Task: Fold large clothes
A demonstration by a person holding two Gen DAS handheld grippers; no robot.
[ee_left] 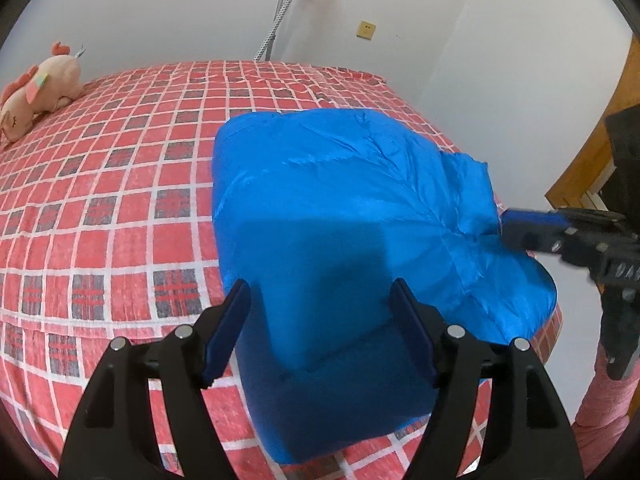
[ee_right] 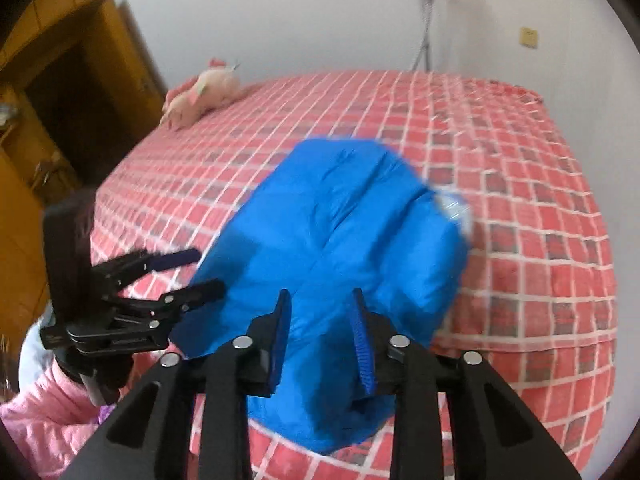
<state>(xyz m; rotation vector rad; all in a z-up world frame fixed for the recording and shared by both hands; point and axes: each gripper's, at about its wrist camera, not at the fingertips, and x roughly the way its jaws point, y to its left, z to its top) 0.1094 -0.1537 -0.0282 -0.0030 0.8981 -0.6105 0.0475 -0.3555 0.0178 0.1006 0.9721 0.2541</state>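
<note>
A bright blue puffy jacket [ee_left: 340, 208] lies folded in a thick bundle on the red checked bed; it also fills the middle of the right wrist view [ee_right: 340, 240]. My left gripper [ee_left: 320, 296] is open, its fingers spread just above the bundle's near end, holding nothing. My right gripper [ee_right: 320, 300] is open too, hovering over the bundle's near edge. In the left wrist view the right gripper [ee_left: 520, 232] reaches in from the right, touching the jacket's right side. In the right wrist view the left gripper [ee_right: 200, 272] sits at the bundle's left edge.
The bed [ee_left: 100, 200] has a red checked cover. A pink plush toy [ee_left: 36, 92] lies at its far left corner, also seen in the right wrist view [ee_right: 200, 96]. A wooden wardrobe [ee_right: 48, 100] stands to the left. A pink sleeve [ee_right: 44, 420] is near.
</note>
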